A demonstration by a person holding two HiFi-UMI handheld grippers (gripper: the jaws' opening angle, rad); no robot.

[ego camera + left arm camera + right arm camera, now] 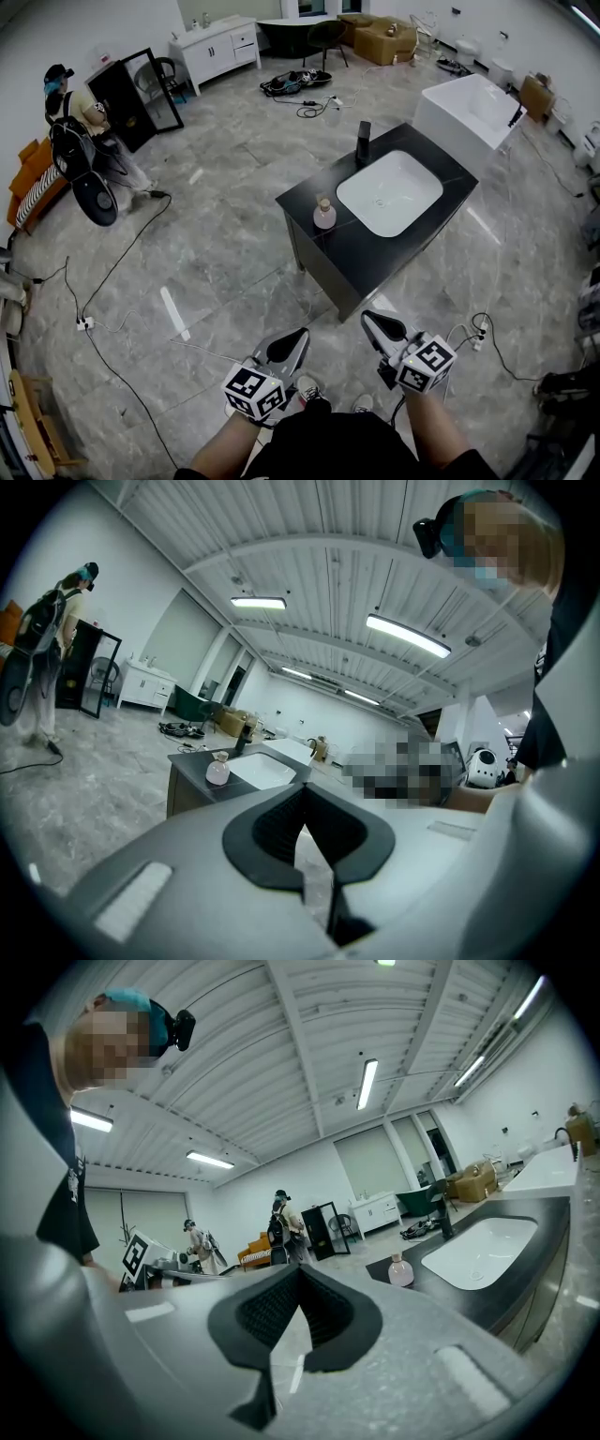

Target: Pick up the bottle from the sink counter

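Forearms cut off at the lower edge, a person holds the left gripper (298, 334) and right gripper (368, 319) nearly level. Both pairs of jaws are pressed together and empty, well apart from the small round pinkish bottle (324, 214). It stands on the black sink counter's (448, 180) corner, beside the white basin (389, 192).

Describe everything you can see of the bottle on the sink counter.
The bottle is small and round-bodied, pale pink and glassy-looking, with a short neck and tan stopper. It stands upright on the black counter near a corner, beside the white basin but apart from it. Nothing else touches it.
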